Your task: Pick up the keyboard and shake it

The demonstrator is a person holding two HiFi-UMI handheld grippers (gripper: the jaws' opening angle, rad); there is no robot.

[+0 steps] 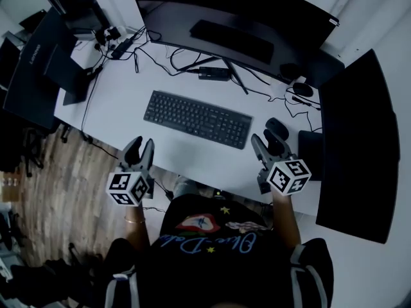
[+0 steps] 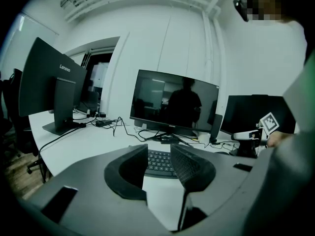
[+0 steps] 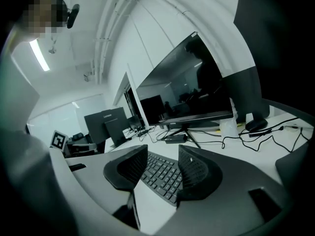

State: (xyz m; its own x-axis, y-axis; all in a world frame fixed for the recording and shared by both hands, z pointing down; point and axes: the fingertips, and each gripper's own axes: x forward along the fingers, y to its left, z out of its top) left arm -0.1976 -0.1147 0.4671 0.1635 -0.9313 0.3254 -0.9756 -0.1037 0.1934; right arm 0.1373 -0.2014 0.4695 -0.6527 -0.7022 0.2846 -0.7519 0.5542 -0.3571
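A black keyboard (image 1: 197,119) lies flat on the white desk (image 1: 128,95), in front of the wide monitor. My left gripper (image 1: 140,151) hovers near the desk's front edge, just short of the keyboard's left end, jaws open with nothing between them. My right gripper (image 1: 270,145) hangs off the keyboard's right end, also open and empty. In the left gripper view the keyboard (image 2: 160,162) shows through the gap of the left gripper (image 2: 158,160). In the right gripper view the keyboard (image 3: 162,177) lies between and beyond the jaws of the right gripper (image 3: 162,166).
A black mouse (image 1: 278,128) lies right beside my right gripper. A curved monitor (image 1: 244,11) stands at the back on a stand (image 1: 231,72), with cables (image 1: 173,59) and a small black box (image 1: 214,74) around it. Further monitors stand at left (image 1: 38,63) and right (image 1: 356,140).
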